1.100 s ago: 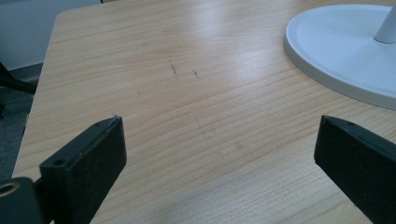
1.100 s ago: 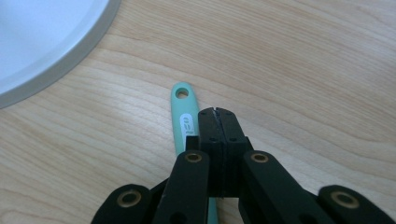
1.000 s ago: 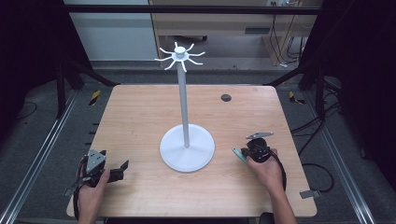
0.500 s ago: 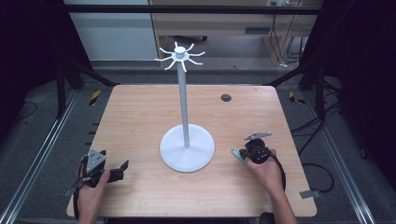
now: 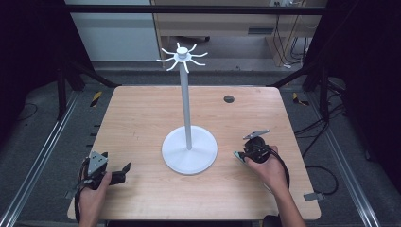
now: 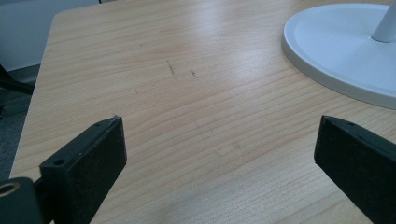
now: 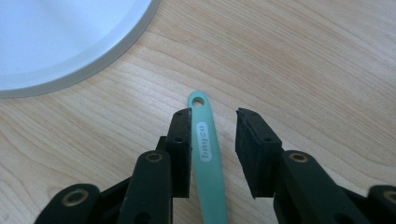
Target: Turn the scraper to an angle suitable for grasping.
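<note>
A green handle (image 7: pixel 205 154) with a hanging hole is seen at the lower centre of the right gripper view, flat on the wooden table (image 5: pixel 142 118); its lower end is cut off by the frame. The right gripper (image 7: pixel 212 140) has just been opening: the handle lies between parted jaws, against one pad, free of the other. The left gripper (image 6: pixel 219 149) is held wide open, empty, beside the white stand (image 5: pixel 189 151).

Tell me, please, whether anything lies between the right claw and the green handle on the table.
Nothing visible does: the green handle already lies between the right claw's jaws, which have just been opening; a gap shows at one pad.
</note>
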### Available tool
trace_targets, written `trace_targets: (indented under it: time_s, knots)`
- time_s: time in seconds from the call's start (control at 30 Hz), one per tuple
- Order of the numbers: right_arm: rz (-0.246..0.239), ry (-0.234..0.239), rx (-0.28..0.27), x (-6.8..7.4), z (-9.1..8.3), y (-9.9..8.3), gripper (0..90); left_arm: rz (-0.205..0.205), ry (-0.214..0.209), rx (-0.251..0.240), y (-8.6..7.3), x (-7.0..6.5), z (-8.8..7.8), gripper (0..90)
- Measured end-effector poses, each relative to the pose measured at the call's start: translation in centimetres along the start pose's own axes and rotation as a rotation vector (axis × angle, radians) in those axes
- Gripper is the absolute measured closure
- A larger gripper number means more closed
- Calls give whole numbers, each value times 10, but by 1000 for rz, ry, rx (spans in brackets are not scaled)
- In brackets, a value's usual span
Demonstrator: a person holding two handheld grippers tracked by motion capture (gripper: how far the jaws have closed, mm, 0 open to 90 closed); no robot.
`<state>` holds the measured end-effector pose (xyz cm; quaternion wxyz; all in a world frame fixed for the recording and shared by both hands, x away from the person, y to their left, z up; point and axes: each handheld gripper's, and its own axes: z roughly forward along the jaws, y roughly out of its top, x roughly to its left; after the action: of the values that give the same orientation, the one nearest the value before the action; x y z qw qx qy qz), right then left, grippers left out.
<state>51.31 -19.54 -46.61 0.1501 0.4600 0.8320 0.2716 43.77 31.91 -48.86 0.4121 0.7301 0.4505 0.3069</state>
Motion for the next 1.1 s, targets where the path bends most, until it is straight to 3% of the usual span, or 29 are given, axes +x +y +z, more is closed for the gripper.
trace_targets:
  time_s: [0.63,1.1]
  knots:
    - [-30,39,110,3,9,10,579,4,-6,4,0,-1,1,18]
    - [-69,25,203,3,16,20,618,6,-6,4,0,-2,2,19]
